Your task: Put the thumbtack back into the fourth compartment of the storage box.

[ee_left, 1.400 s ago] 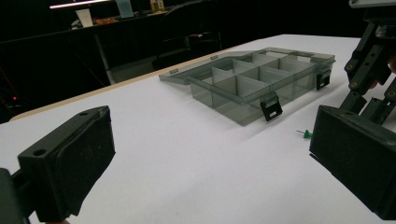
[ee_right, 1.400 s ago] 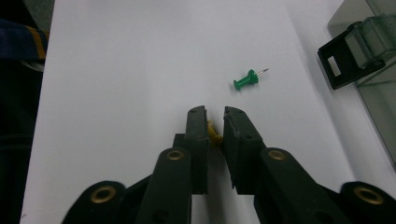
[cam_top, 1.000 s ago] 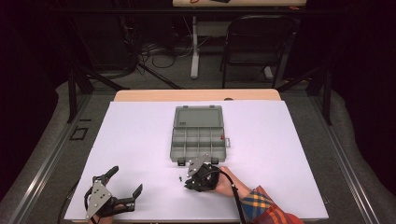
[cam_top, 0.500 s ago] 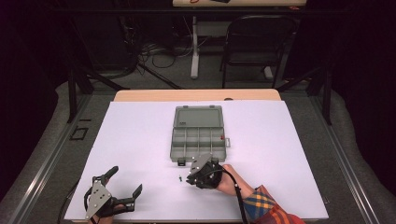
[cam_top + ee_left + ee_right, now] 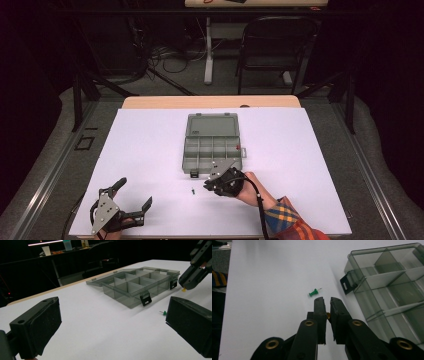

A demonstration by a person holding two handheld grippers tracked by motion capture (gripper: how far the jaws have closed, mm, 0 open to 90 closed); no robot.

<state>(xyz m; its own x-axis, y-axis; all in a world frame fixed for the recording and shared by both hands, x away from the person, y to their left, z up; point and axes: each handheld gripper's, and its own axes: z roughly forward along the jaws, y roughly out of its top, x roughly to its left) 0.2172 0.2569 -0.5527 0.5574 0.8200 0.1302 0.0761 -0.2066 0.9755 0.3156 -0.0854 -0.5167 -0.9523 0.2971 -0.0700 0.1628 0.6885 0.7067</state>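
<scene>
A smoky grey transparent plastic organiser box [image 5: 212, 144] with divided compartments lies open on the white table [image 5: 150, 145]. Just in front of its near edge, the right gripper [image 5: 210, 185] has its jaws nearly together, pinching a small yellow-orange pushpin [image 5: 328, 314]. A green pushpin [image 5: 313, 292] lies on the table just beside those jaws, near the box's black latch [image 5: 347, 284]. The left gripper [image 5: 135, 199] rests well away from the box toward the table's near left corner, its jaws wide apart.
</scene>
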